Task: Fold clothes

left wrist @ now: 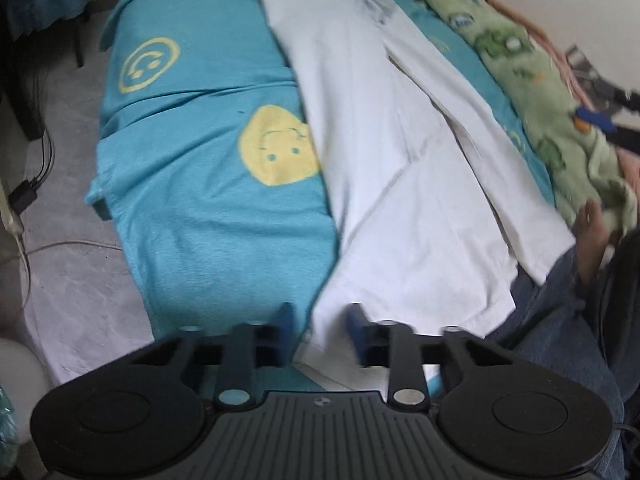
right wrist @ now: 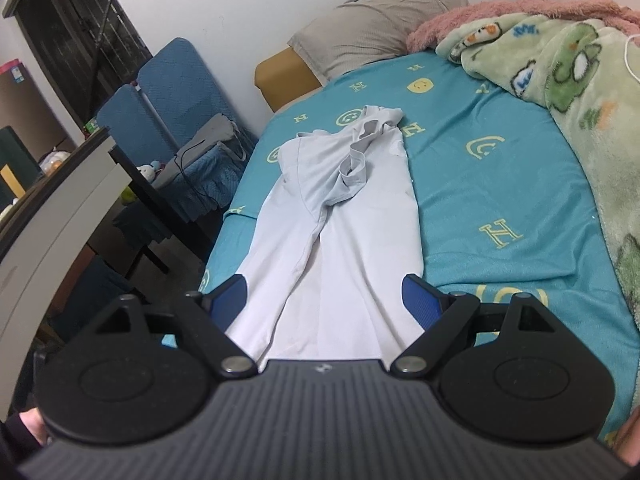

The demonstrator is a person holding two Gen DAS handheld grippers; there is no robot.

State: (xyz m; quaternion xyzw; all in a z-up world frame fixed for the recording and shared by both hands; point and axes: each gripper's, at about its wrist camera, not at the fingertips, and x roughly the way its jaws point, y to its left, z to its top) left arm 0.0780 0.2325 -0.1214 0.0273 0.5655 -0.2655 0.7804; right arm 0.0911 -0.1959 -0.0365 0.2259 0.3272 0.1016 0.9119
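A white garment [right wrist: 340, 224] lies lengthwise on the teal bed sheet [right wrist: 480, 184], its bunched end at the far side. My right gripper [right wrist: 324, 292] hovers over the near end of it, open, one blue finger on each side of the cloth. In the left wrist view the same white garment [left wrist: 392, 184] runs away from me along the bed edge. My left gripper [left wrist: 322, 320] points steeply down at its near hem. The jaws are blurred and drawn close together, with the hem pinched between them. The right gripper [left wrist: 596, 120] shows small at the right edge of this view.
A green cartoon blanket [right wrist: 580, 92] and a pink one lie piled along the bed's right side, and a grey pillow [right wrist: 372, 28] sits at the head. A blue chair [right wrist: 176, 92] and a desk stand left of the bed. A person's hand [left wrist: 592, 236] and a leg in jeans [left wrist: 560, 320] are at right.
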